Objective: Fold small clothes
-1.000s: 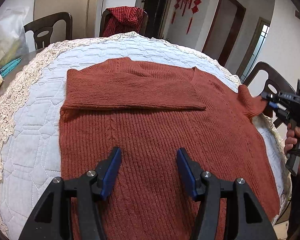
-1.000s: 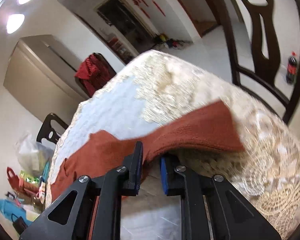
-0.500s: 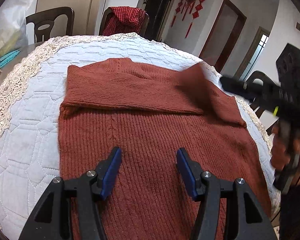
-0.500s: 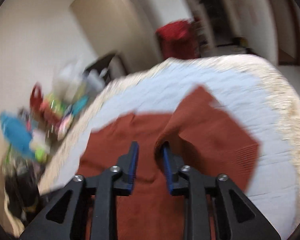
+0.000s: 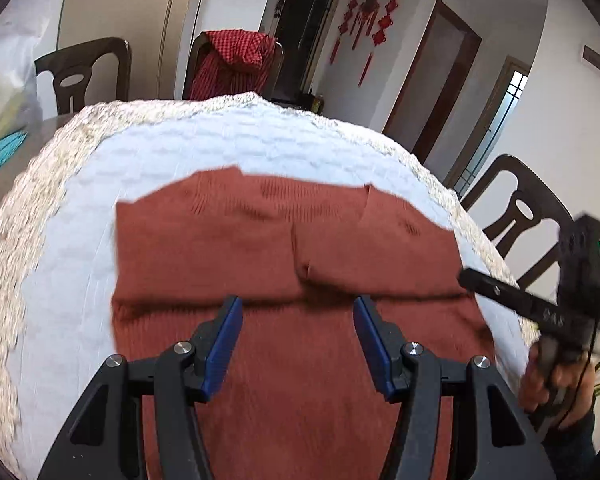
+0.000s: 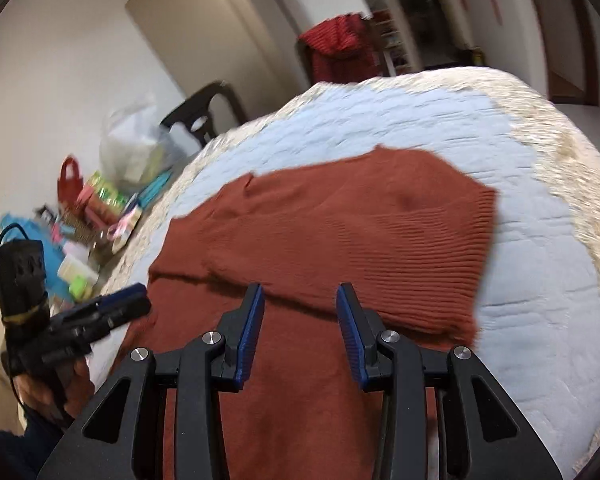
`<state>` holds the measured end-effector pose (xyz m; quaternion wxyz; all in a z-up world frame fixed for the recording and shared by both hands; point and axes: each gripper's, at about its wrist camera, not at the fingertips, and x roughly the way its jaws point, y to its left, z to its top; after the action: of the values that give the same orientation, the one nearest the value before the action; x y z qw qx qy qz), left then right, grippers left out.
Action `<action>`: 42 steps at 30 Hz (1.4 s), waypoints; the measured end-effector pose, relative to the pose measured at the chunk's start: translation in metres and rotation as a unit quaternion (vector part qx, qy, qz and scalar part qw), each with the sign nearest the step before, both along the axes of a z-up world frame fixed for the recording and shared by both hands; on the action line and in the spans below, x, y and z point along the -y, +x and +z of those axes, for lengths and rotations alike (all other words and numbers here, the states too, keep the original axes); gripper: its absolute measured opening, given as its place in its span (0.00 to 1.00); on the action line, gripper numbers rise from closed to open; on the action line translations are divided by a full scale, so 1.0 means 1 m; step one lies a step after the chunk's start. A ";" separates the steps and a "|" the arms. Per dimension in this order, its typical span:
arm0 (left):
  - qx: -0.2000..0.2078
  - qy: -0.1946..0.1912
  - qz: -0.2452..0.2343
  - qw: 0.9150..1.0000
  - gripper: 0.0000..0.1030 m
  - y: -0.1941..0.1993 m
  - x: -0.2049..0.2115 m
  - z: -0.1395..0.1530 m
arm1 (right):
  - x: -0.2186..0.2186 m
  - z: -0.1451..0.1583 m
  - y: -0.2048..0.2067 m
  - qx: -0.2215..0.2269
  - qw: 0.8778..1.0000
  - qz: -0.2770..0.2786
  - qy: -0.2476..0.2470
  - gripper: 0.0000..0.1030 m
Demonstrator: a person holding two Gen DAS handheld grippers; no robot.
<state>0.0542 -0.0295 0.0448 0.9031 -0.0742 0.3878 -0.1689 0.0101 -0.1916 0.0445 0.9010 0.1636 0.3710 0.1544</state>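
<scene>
Currently: Sleeves Folded In, Body Fold Pending

Presently, the rust-red ribbed knit sweater (image 5: 300,344) lies flat on the round table under a pale quilted, lace-edged cloth (image 5: 228,140). The garment sits directly beneath and ahead of both tools.

**Gripper state**
- The left gripper (image 5: 298,338) hovers above the sweater body, its blue-padded jaws spread apart and empty. The folded sleeve band lies just ahead of its fingertips.
- The right gripper (image 6: 300,330) also stands released, jaws parted, holding nothing. Its fingertips sit just short of the near edge of the folded right sleeve (image 6: 380,240).

**Garment state**
- Both sleeves lie across the upper chest, forming a band. Their cuffs meet near the centre, ahead of the left gripper.
- A small pucker shows where the cuffs meet.
- The lower body extends back under both grippers toward the operator.

**Step in hand**
The sleeve-folding stage appears complete. Judging by the layout, the body fold has not yet begun.

**Next move**
1. Lower each gripper to a corner of the hem nearest the operator.
2. Pinch only the hem layers.
3. Carry the hem forward over the sleeve band, keeping both sides level.

Uneven lift may drag the sleeves out of place.
</scene>
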 end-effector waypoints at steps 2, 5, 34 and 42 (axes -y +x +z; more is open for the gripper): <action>0.001 0.002 -0.004 1.000 0.58 0.011 0.008 0.000 | 0.007 0.001 0.000 0.003 1.000 -0.020 -0.004 0.38; 0.003 0.008 -0.020 1.000 0.44 0.021 0.024 -0.004 | 0.013 -0.003 0.004 -0.003 0.999 -0.037 -0.028 0.34; -0.027 0.043 -0.040 0.998 0.32 0.065 0.055 -0.039 | 0.069 -0.024 0.062 -0.043 0.993 -0.107 -0.033 0.24; -0.013 0.048 -0.041 0.998 0.31 0.047 0.051 -0.026 | 0.068 -0.019 0.055 -0.043 0.993 -0.102 -0.048 0.24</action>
<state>0.1009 -0.0804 0.0193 0.8927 -0.0170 0.4100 -0.1864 0.0655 -0.2595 0.0258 0.9022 0.1633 0.3975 0.0365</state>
